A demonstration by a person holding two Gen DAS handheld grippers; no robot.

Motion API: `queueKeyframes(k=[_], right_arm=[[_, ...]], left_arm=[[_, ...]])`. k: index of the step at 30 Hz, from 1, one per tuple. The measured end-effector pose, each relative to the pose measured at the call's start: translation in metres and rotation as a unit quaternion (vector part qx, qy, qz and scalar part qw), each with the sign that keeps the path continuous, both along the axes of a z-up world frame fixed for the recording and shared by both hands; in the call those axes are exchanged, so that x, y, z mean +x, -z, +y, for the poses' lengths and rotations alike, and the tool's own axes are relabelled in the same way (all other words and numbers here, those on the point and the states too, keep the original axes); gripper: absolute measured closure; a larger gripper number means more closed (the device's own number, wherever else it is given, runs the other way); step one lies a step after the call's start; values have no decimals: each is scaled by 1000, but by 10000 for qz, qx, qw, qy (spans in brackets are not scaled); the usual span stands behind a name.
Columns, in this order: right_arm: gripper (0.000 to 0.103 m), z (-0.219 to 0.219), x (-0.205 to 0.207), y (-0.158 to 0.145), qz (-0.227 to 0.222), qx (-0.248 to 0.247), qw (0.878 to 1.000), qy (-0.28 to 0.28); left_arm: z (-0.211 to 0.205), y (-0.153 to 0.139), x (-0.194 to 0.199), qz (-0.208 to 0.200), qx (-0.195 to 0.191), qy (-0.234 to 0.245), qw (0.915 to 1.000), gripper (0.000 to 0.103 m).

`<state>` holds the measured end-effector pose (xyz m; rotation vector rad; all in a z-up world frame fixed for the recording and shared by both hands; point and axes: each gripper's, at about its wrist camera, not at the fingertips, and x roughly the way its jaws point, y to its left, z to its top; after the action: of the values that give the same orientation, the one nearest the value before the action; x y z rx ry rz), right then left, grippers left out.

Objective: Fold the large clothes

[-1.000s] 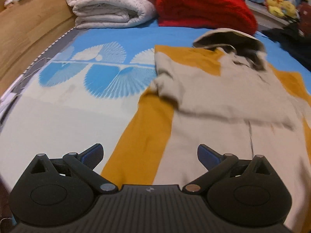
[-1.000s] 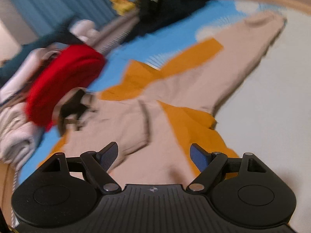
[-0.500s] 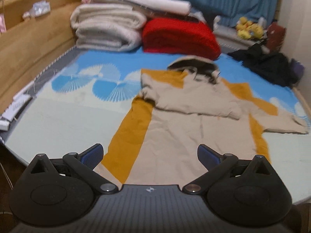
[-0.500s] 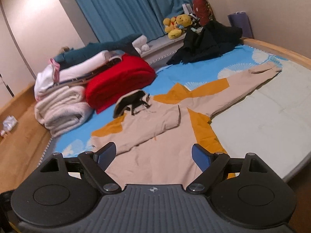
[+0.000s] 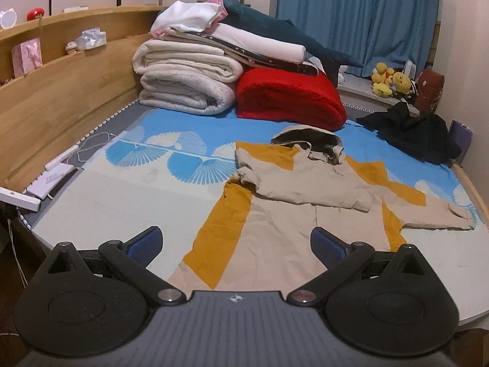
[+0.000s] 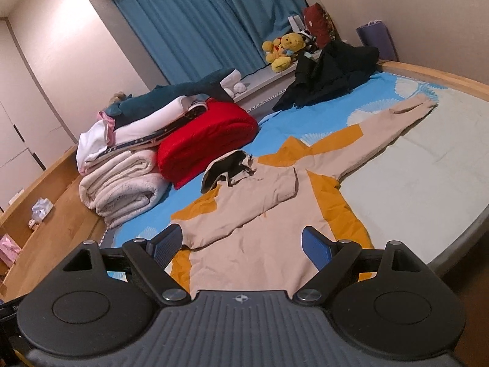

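A beige and mustard hooded jacket (image 5: 293, 214) lies flat on the bed, hood toward the far end. Its left sleeve is folded across the chest (image 5: 305, 186); the right sleeve (image 5: 434, 217) stretches out to the right. It also shows in the right wrist view (image 6: 269, 232), with the outstretched sleeve (image 6: 382, 128) reaching far right. My left gripper (image 5: 235, 241) is open and empty, held back above the jacket's hem. My right gripper (image 6: 241, 243) is open and empty, also back from the hem.
Folded white blankets (image 5: 183, 82) and a red blanket (image 5: 287, 98) are stacked at the bed's far end. A black garment (image 5: 412, 134) lies at the far right. A wooden headboard (image 5: 61, 104) runs along the left, with a power strip (image 5: 52, 177) beside it.
Both grippers have pulled back and up from the jacket, from close over it to a wide view of the whole bed. The jacket has not moved.
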<state>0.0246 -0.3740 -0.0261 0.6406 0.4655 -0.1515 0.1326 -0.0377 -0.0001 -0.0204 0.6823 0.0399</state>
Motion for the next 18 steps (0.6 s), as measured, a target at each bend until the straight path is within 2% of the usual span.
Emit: queueKeyframes(k=[7, 18], right_arm=[[17, -6, 1, 2, 17, 73, 10000, -28], [17, -30, 19, 17, 74, 281, 9995, 103]], left_arm=[[1, -7, 9, -44, -3, -107, 9999, 0], [-7, 0, 42, 177, 109, -311, 9993, 0]])
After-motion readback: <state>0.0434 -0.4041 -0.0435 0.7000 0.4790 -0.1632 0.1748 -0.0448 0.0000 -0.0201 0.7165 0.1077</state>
